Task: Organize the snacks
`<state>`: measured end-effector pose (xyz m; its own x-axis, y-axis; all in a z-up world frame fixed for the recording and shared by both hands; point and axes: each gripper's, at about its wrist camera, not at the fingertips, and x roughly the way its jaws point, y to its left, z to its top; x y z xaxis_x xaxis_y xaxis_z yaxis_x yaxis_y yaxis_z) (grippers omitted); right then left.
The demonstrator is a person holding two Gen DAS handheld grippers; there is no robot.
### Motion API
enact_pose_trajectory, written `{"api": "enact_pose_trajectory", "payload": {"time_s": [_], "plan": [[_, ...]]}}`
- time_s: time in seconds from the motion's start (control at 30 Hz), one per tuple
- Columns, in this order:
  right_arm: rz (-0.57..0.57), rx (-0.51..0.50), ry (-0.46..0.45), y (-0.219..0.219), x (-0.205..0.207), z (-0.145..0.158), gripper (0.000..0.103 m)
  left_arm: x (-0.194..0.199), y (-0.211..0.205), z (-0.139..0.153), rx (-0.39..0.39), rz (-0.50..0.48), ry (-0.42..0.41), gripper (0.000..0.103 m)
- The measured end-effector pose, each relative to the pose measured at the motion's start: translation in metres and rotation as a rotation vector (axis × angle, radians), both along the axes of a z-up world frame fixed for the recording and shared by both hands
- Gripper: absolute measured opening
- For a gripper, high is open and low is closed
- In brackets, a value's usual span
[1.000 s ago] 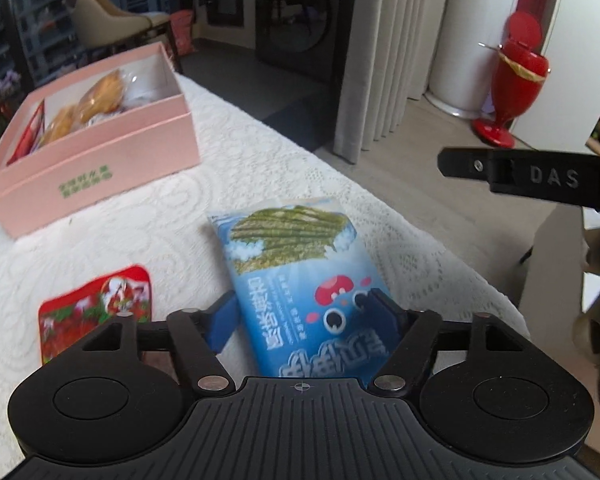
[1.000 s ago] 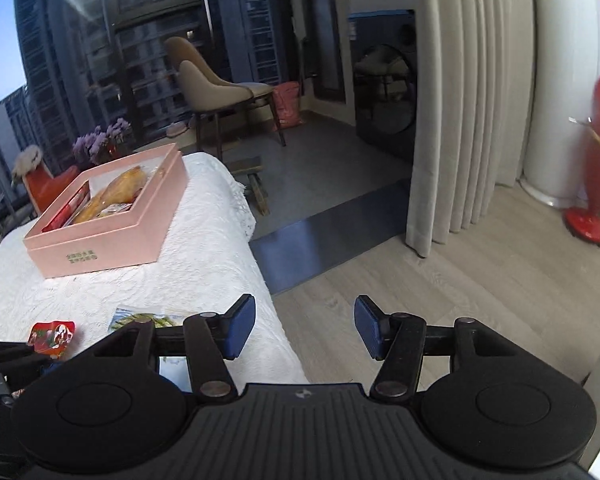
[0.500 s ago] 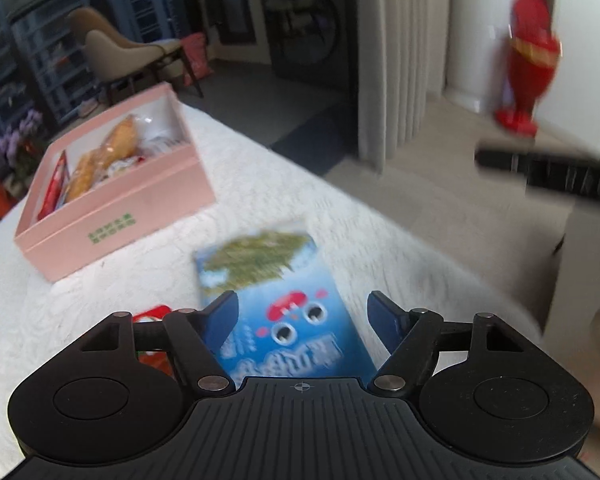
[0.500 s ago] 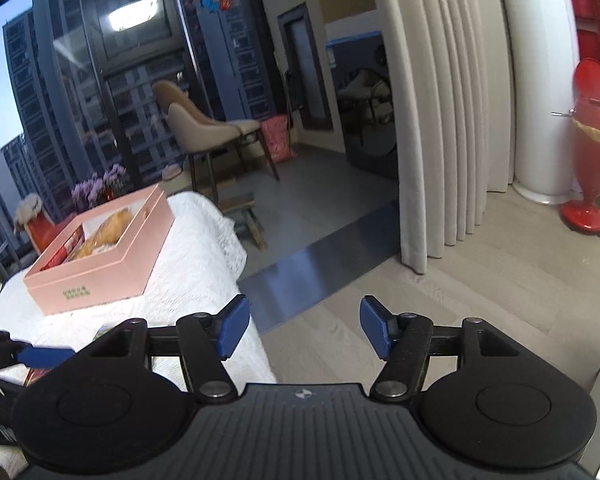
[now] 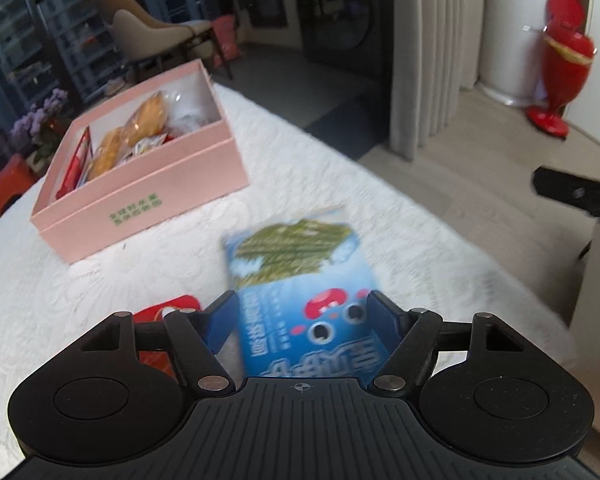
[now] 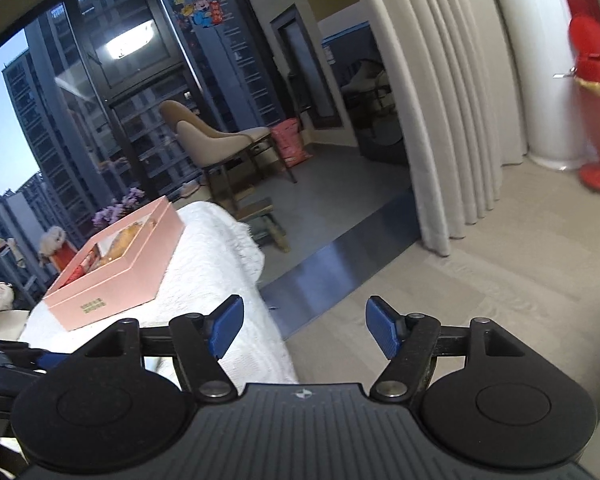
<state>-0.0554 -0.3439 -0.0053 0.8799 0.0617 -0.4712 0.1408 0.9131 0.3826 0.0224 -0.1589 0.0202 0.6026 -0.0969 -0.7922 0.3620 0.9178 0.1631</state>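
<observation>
Flat blue foil snack packet (image 5: 300, 280) lies on the white lace-covered bench (image 5: 340, 184), near the open pink cardboard box (image 5: 148, 184), between the left tool's (image 5: 302, 320) spread pads, which I judge aren't pressing it. It looks light, crinkly and slippery, so pinch a sealed edge. Right tool (image 6: 303, 326) is opening on nothing, off the bench edge.

L claw (image 5: 302, 316): tilted steeply down, its 2 blue pads (image 5: 220, 320) spread, a blue packet between them; grip or gap can't be told thru blur. R claw (image 6: 303, 326): tilted mildly down, jaws opening, nothing between its 2 pads (image 6: 384, 330).
</observation>
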Motion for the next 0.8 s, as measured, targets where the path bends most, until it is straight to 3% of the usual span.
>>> {"api": "enact_pose_trajectory", "payload": {"time_s": [0.13,0.27,0.37,0.5,0.6,0.63,0.67,0.73,0.8], "plan": [[0.006,-0.001,0.009,0.001,0.0,-0.004,0.071,0.012,0.003,-0.003,-0.026,0.012,-0.004,0.083],[0.007,-0.003,0.025,0.002,0.002,-0.006,0.072,0.028,0.01,-0.007,-0.149,0.048,0.091,0.084],[0.01,-0.016,0.035,0.004,0.002,-0.004,0.073,0.03,0.0,-0.015,-0.114,0.015,0.087,0.09],[0.015,-0.066,0.056,0.01,0.003,0.002,0.073,0.029,0.003,-0.014,-0.129,-0.023,0.08,0.088],[0.019,-0.139,0.068,0.022,0.002,0.01,0.075,0.021,0.02,-0.004,-0.167,-0.041,0.055,0.072],[0.026,-0.159,0.073,0.027,0.003,0.013,0.075,0.014,0.029,0.003,-0.198,-0.046,0.022,0.046],[0.038,-0.179,0.08,0.033,0.004,0.016,0.076,0.008,0.041,0.012,-0.247,-0.05,-0.007,0.037],[0.073,-0.214,0.095,0.048,0.008,0.02,0.076,0.0,0.065,0.029,-0.342,-0.043,-0.028,0.024],[0.12,-0.241,0.106,0.066,0.013,0.024,0.076,-0.004,0.091,0.039,-0.405,-0.024,-0.053,0.022]]}}
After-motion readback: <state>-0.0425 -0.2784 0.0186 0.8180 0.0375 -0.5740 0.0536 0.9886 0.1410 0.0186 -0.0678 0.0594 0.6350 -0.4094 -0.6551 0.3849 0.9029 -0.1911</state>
